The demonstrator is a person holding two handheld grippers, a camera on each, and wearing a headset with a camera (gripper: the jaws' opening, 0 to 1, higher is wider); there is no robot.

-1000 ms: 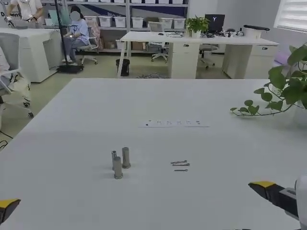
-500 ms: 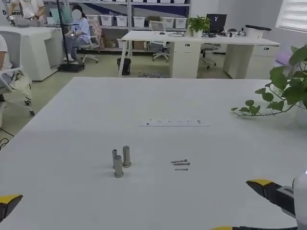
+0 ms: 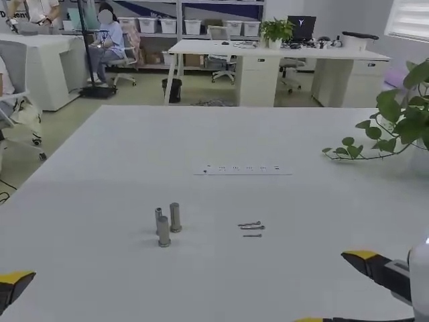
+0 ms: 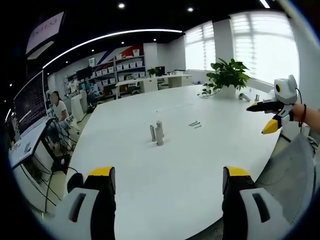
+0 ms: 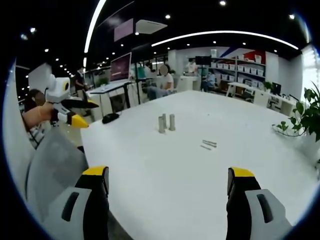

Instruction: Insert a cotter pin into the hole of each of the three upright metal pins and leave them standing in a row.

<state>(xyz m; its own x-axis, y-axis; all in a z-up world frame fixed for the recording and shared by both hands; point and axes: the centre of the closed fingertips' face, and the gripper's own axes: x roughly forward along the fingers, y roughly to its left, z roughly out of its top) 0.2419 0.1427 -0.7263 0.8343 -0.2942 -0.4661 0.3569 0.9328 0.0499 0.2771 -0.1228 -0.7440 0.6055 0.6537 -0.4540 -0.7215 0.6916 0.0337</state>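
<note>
Open, empty-jawed on both sides, well back from the parts on a smooth matt white table (image 3: 134, 154).

Near the table's middle, standing upright in a tight cluster rather than a row: three short grey cylindrical metal pins (image 3: 166, 227), dull-sheened and round-topped. Well apart to their right, lying flat and nearly parallel: three thin silvery wire cotter pins (image 3: 251, 229), too small to make out in detail. Left gripper (image 4: 168, 172) and right gripper (image 5: 167, 172) both spread wide with black, yellow-tipped jaws, gripping nothing, held at the near edge with bare tabletop between them and the parts. Beyond the parts, a flat white strip (image 3: 242, 170) with small dark marks. At the far right edge, a leafy green trailing plant (image 3: 395, 121).
</note>
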